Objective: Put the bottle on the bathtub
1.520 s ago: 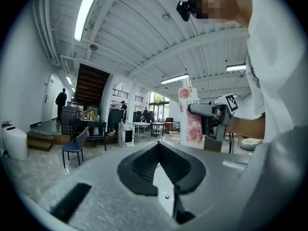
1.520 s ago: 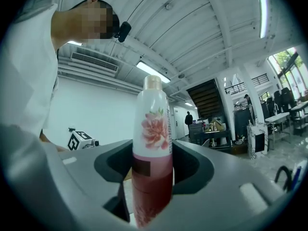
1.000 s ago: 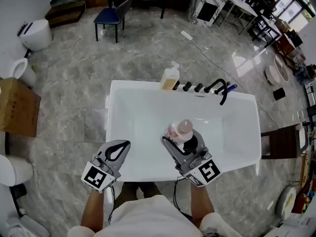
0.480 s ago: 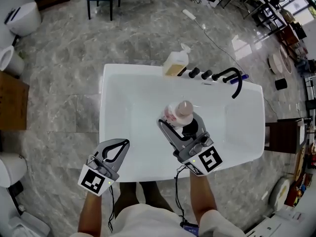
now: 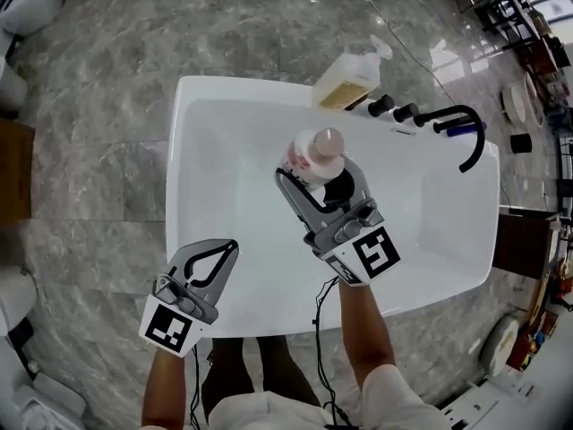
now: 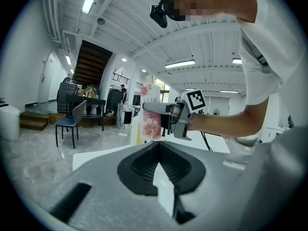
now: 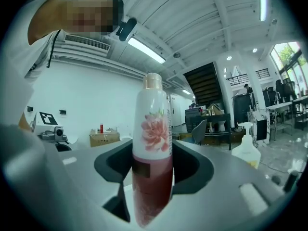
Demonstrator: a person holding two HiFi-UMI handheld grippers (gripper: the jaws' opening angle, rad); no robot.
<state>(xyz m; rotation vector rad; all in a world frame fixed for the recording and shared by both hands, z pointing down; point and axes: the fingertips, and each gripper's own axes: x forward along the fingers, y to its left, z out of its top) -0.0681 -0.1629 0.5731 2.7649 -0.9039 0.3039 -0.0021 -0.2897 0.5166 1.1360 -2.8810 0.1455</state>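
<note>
A white bottle (image 5: 315,153) with a pink cap and a rose print, dark red liquid low inside, is held upright over the white bathtub (image 5: 175,195). My right gripper (image 5: 317,174) is shut on its lower body, above the tub's middle and toward the far rim. In the right gripper view the bottle (image 7: 153,143) stands between the two jaws of the right gripper (image 7: 152,177). My left gripper (image 5: 227,248) hangs over the near rim, shut with nothing in it. The left gripper view shows the left gripper (image 6: 160,149) with jaws together, and the bottle (image 6: 151,118) beyond.
A pump bottle of yellow liquid (image 5: 347,82) stands on the tub's far rim. Beside it are black knobs (image 5: 392,108) and a curved black faucet (image 5: 462,131). Grey marble floor surrounds the tub. A brown box (image 5: 11,173) sits at the left.
My right gripper has carried the bottle away from me, from over the near part of the tub toward the far rim. The left gripper has stayed by the near rim, still shut.
</note>
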